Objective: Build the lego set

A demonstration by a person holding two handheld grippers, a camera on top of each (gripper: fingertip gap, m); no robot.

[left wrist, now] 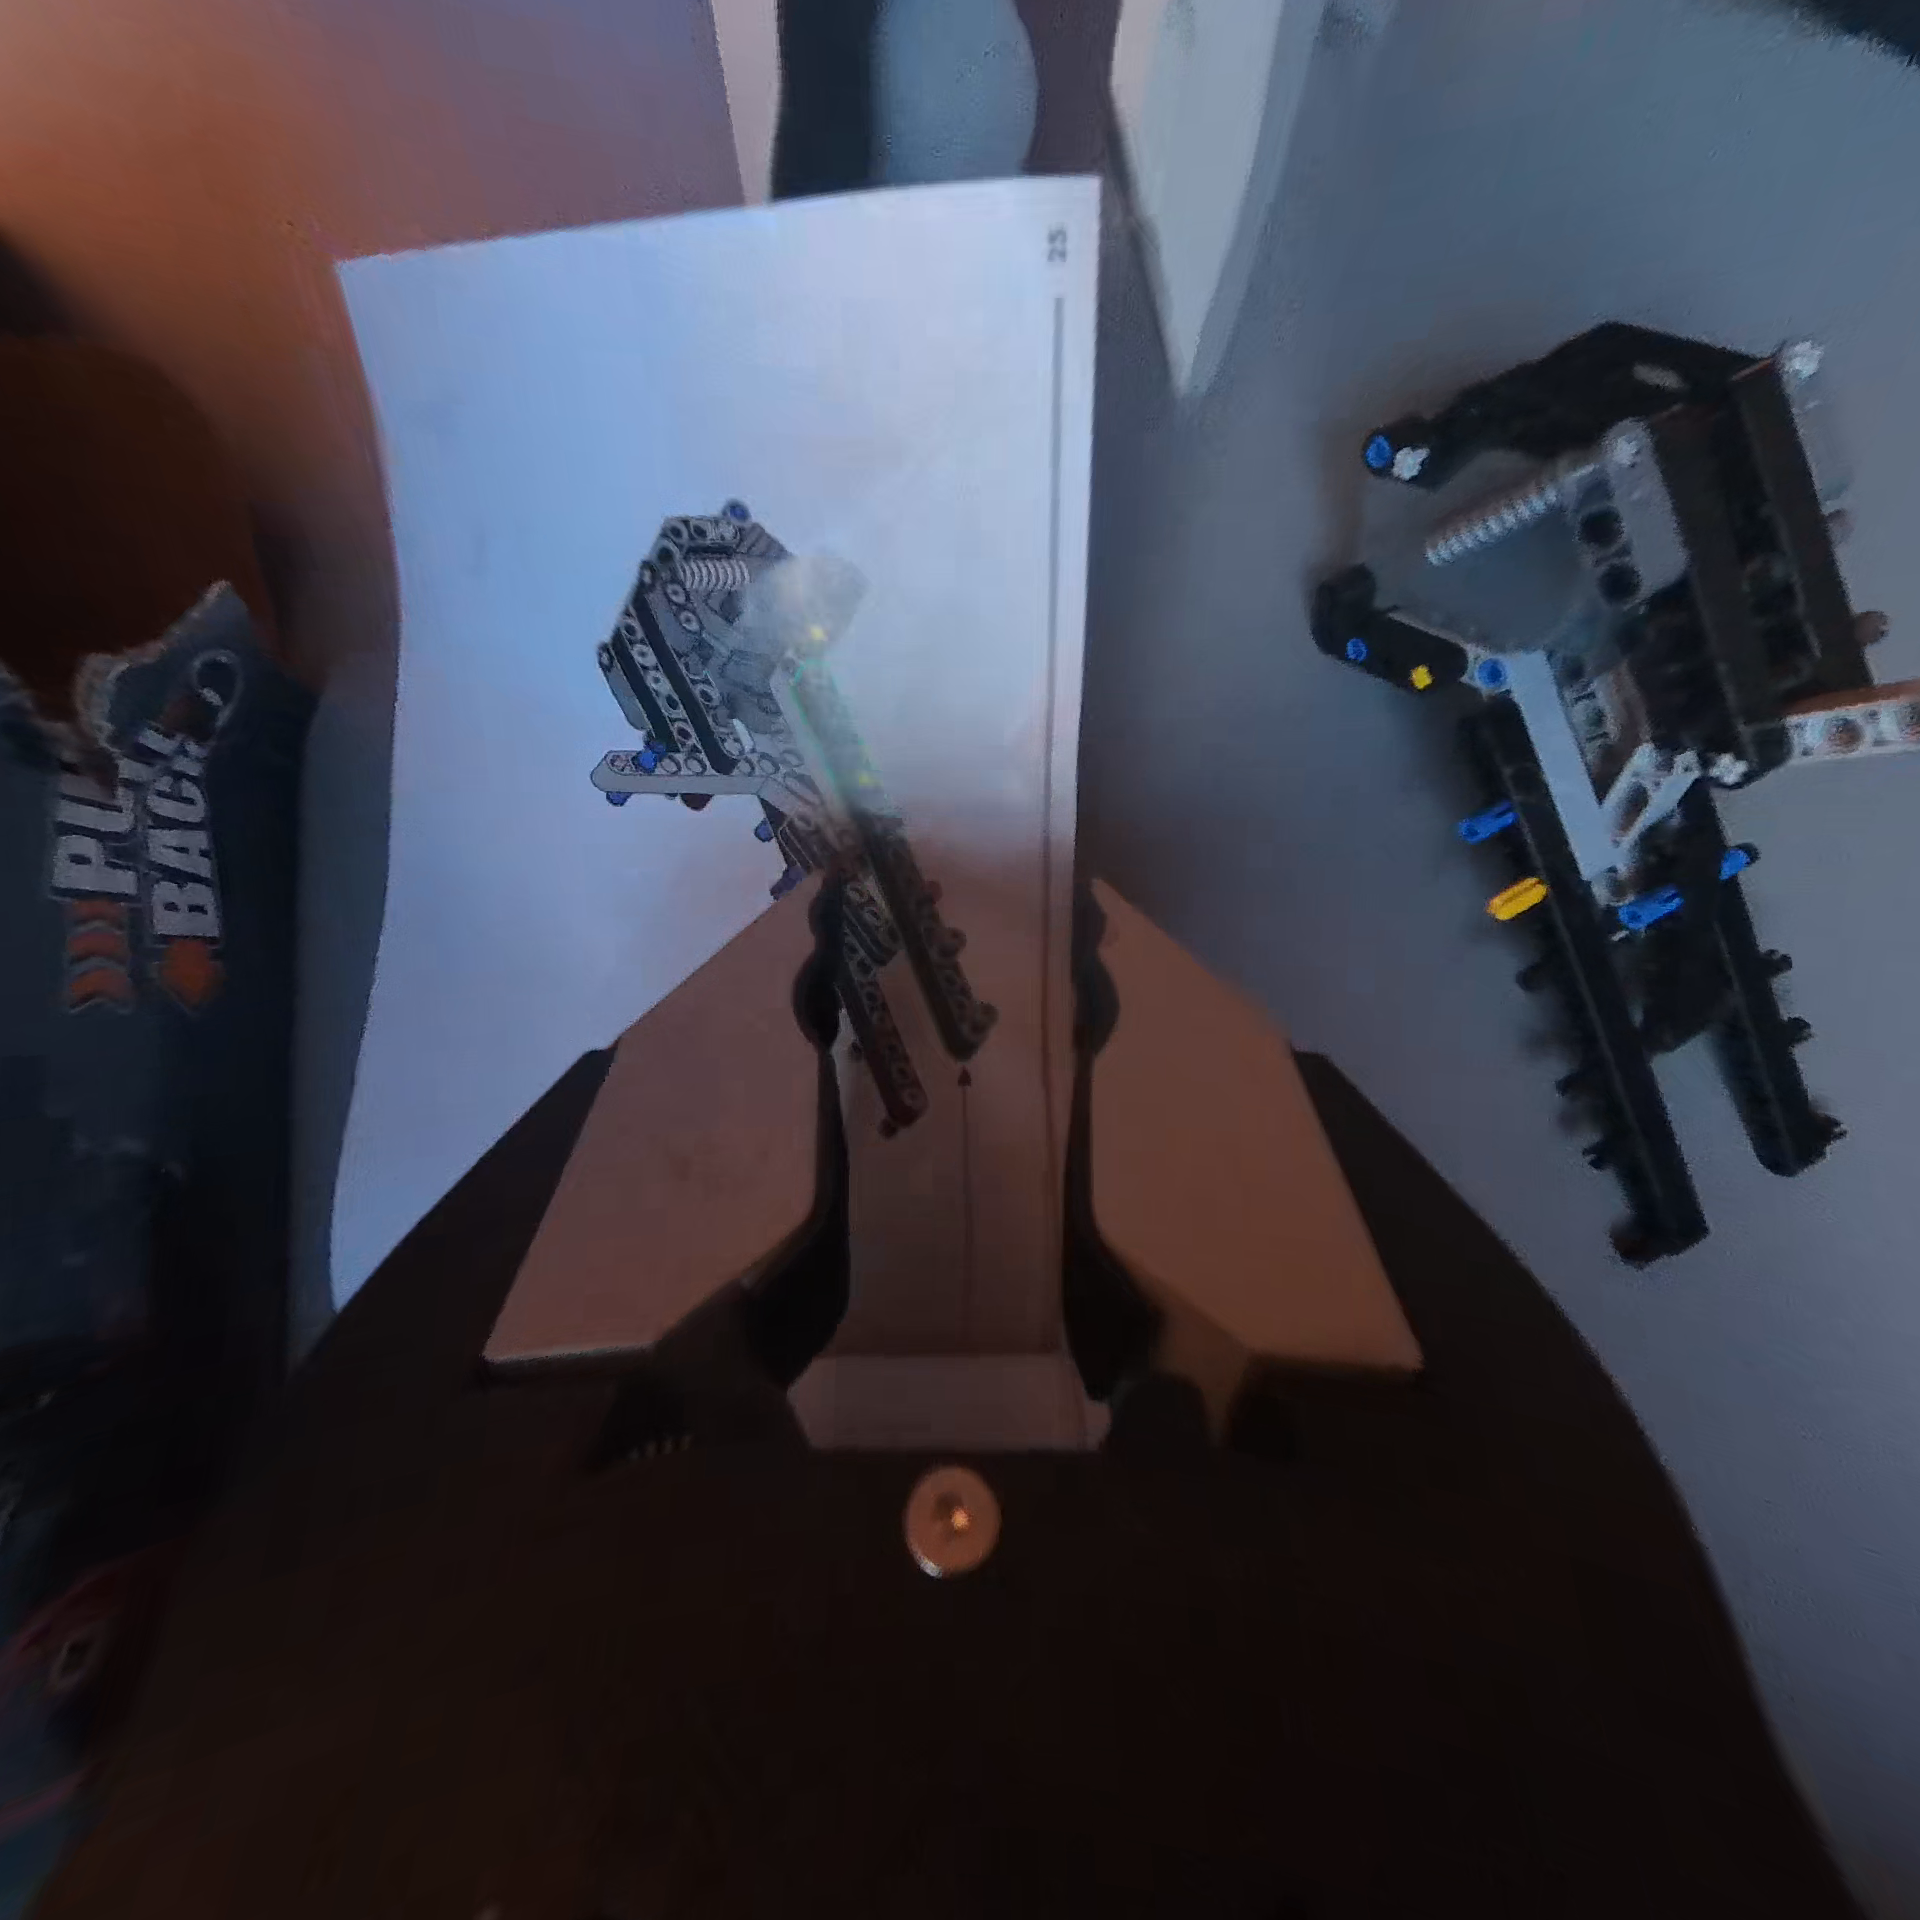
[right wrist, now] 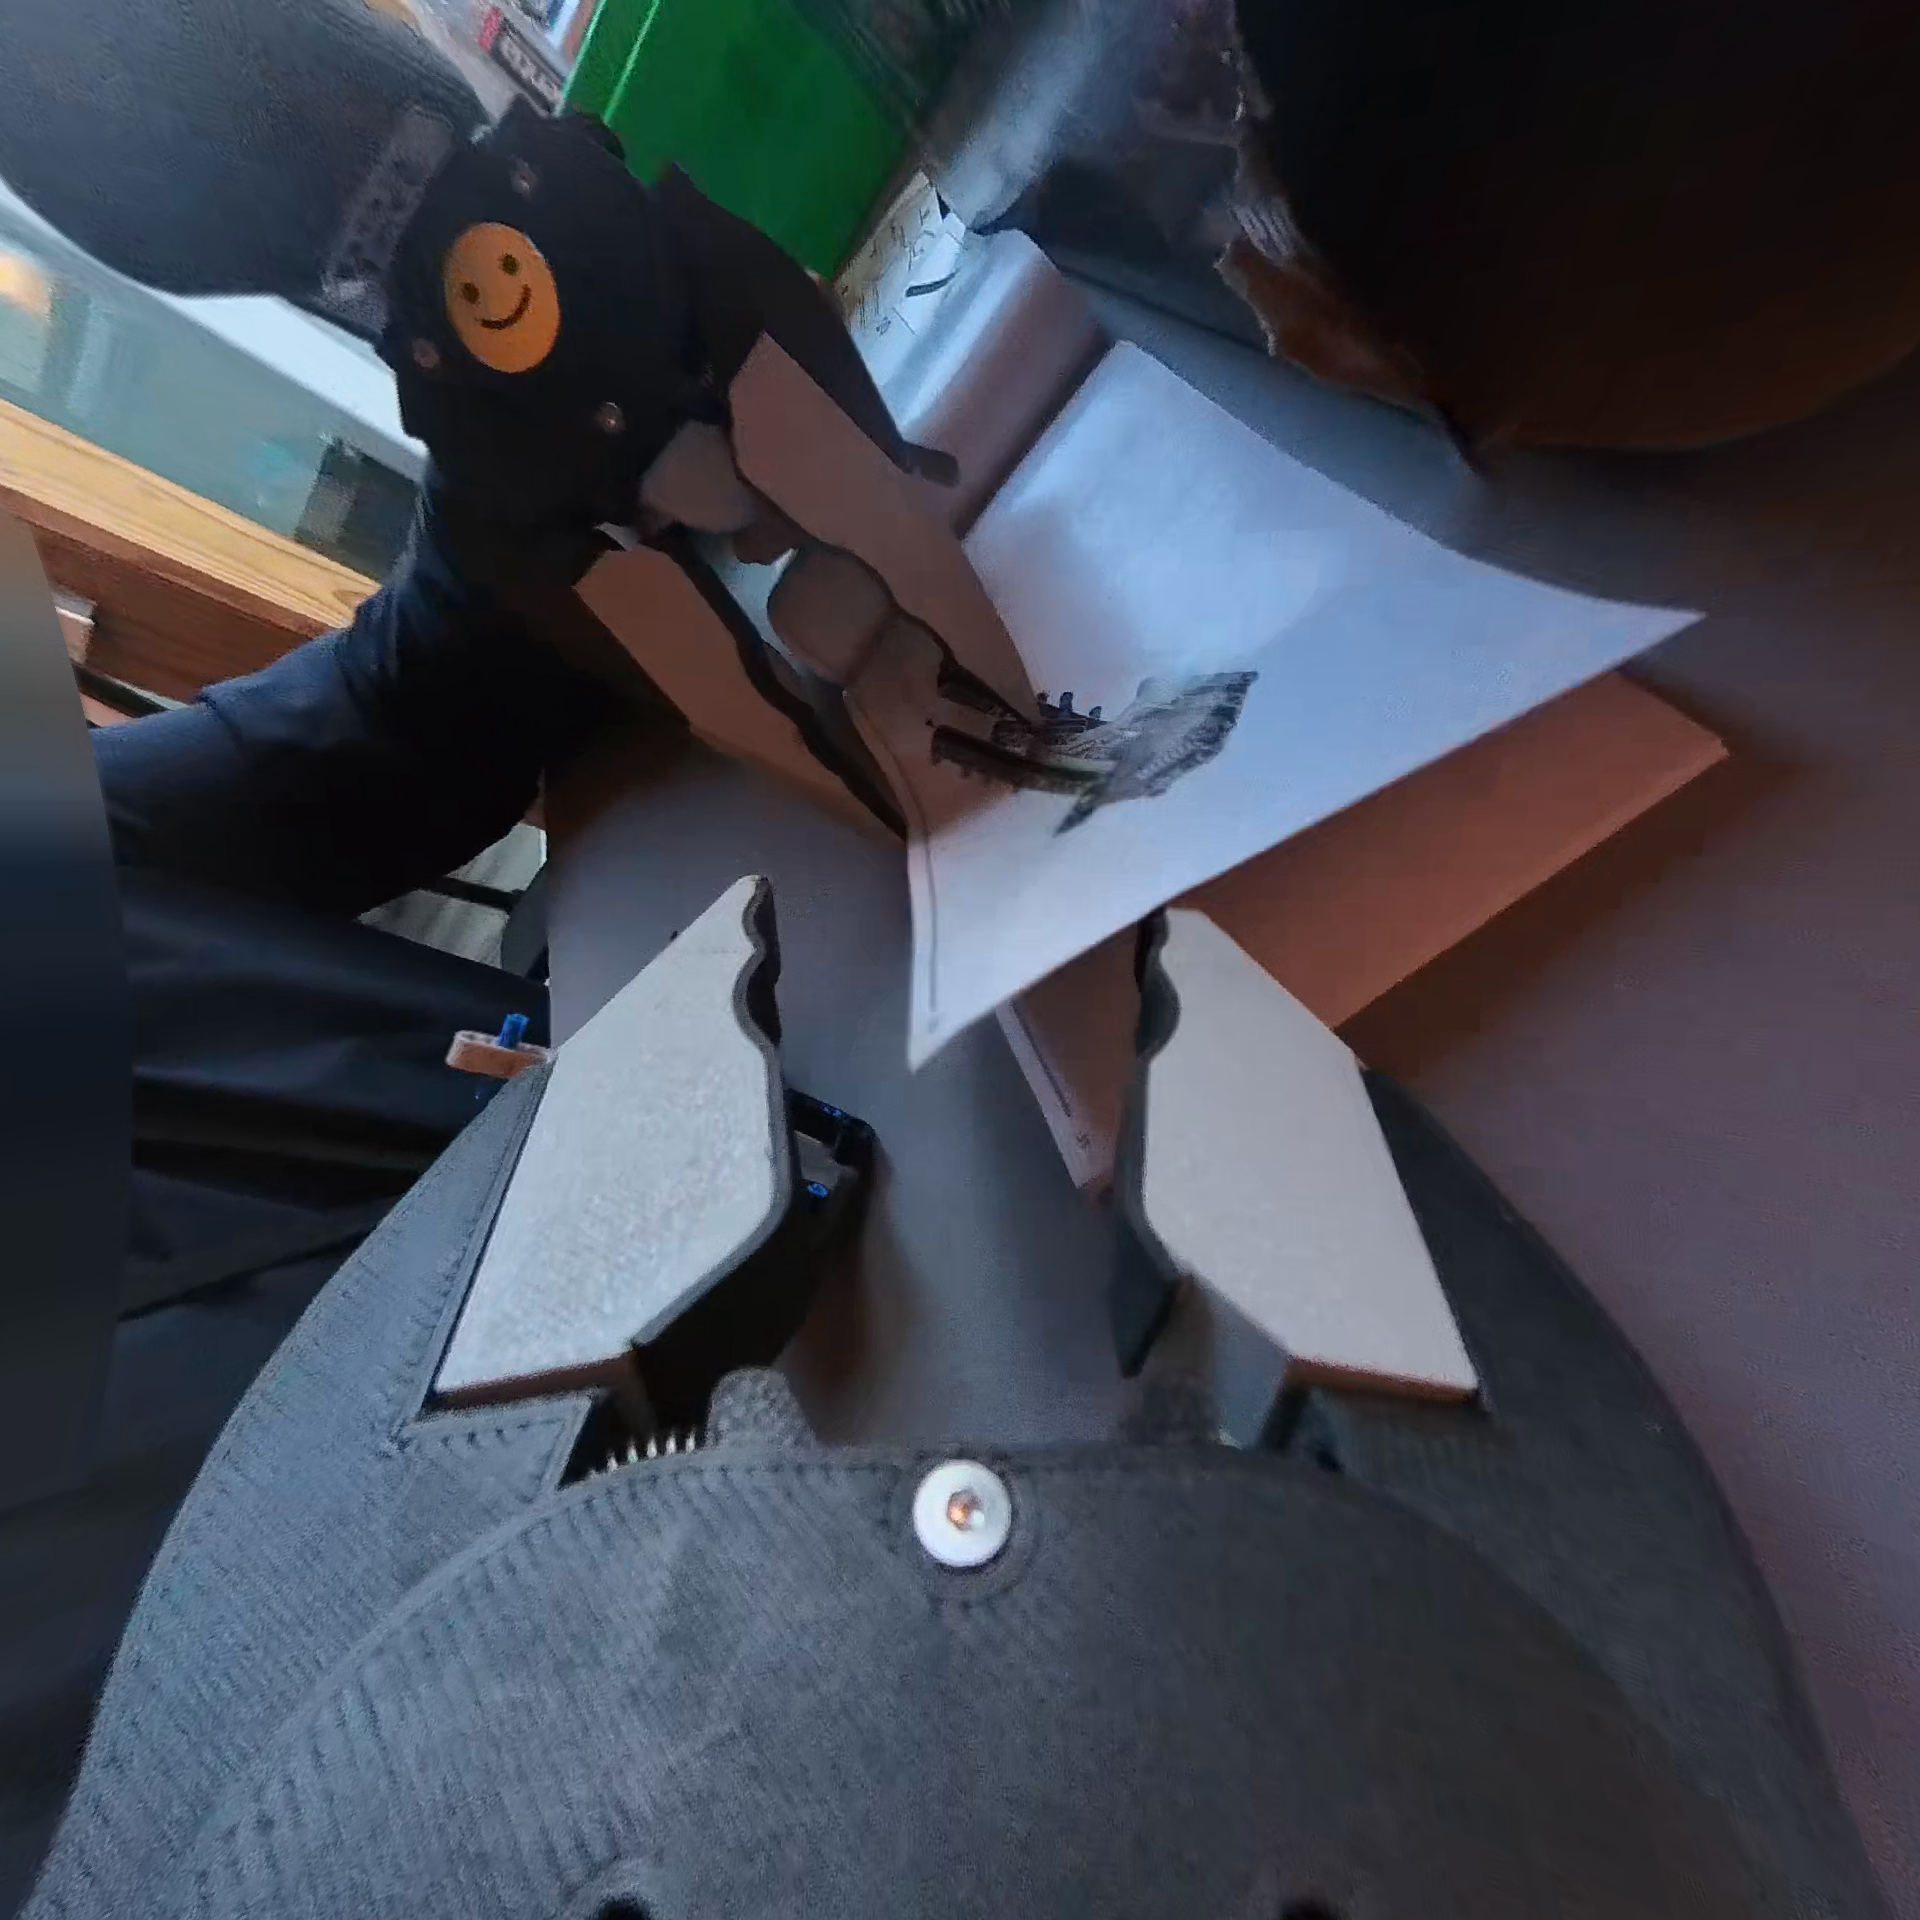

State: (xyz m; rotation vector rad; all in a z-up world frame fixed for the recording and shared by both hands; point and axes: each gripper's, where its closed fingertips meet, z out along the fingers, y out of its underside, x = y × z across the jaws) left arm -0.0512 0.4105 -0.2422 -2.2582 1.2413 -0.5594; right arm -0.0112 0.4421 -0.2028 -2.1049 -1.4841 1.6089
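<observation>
The left gripper [left wrist: 951, 1049] hangs over the instruction page [left wrist: 727, 499], fingers apart and holding nothing. The half-built model [left wrist: 1621, 727] lies on the table at three o'clock. The right gripper [right wrist: 961, 1049] is wide open and empty. The page curls up, so a careless sweep could drag it or knock the model.

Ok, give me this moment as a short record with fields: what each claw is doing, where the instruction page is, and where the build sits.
left claw: open, over the page, holding nothing
right claw: open, empty, pointing toward the page
instruction page: white sheet with a printed build diagram, one edge curling up
lego assembly: black and grey, with blue and yellow pins, lying on the grey table right of the page, untouched
set box: dark, torn, left of the page
</observation>
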